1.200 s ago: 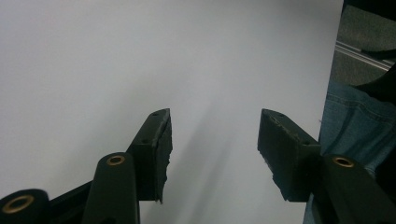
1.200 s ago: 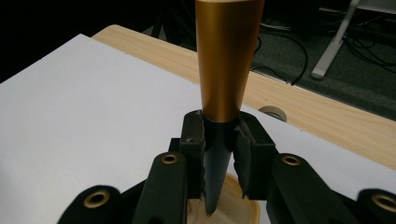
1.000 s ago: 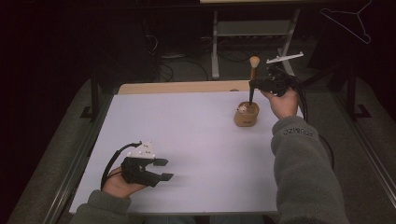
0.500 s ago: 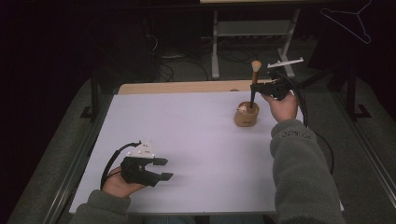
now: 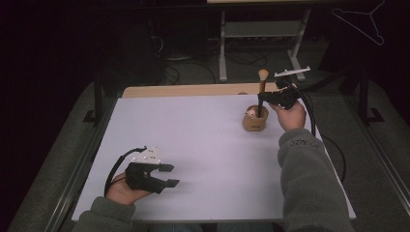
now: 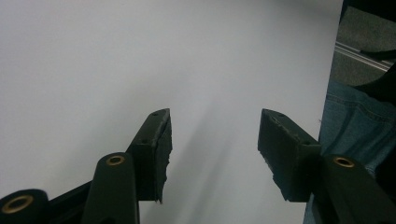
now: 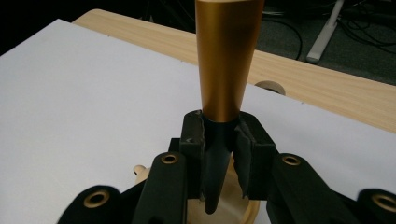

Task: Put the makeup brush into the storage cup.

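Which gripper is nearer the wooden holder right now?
Right. The right gripper is just above the wooden holder, shut on the brush standing in it. The left gripper sits open at the table's near left.

The worktop is plain white, with a pale wood strip along its far edge. Both grippers, left and right, are black with brass-coloured rivets. The makeup brush has a gold ferrule and a black handle. The holder is light tan. Both sleeves are grey-green.
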Demonstrator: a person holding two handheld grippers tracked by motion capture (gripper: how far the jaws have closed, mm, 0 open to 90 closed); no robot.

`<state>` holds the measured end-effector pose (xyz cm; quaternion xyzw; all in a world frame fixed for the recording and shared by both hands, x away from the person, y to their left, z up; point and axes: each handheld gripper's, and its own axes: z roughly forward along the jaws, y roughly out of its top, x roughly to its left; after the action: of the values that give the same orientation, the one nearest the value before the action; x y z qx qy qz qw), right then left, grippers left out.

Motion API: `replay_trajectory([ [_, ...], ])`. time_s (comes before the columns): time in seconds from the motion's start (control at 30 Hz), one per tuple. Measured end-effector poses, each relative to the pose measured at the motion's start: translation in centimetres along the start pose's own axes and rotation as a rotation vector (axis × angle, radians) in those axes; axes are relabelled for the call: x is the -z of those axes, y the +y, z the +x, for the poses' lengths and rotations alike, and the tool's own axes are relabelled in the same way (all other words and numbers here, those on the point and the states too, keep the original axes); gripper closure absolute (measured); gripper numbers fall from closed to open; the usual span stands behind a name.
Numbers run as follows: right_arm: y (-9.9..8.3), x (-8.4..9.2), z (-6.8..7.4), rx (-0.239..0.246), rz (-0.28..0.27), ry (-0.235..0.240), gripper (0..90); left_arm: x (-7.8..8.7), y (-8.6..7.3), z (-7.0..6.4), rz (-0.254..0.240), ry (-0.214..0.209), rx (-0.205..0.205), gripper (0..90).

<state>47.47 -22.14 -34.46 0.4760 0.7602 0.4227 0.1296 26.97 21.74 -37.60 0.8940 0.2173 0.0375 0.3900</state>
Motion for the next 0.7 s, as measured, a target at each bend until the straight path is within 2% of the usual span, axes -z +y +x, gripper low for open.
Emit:
replay_trajectory([
  [0.7,-2.0,-0.9,-0.3,-0.01,0.023,-0.006,73.2,0.0,0.0,-0.1,0.004,-0.003,0.005,44.5],
])
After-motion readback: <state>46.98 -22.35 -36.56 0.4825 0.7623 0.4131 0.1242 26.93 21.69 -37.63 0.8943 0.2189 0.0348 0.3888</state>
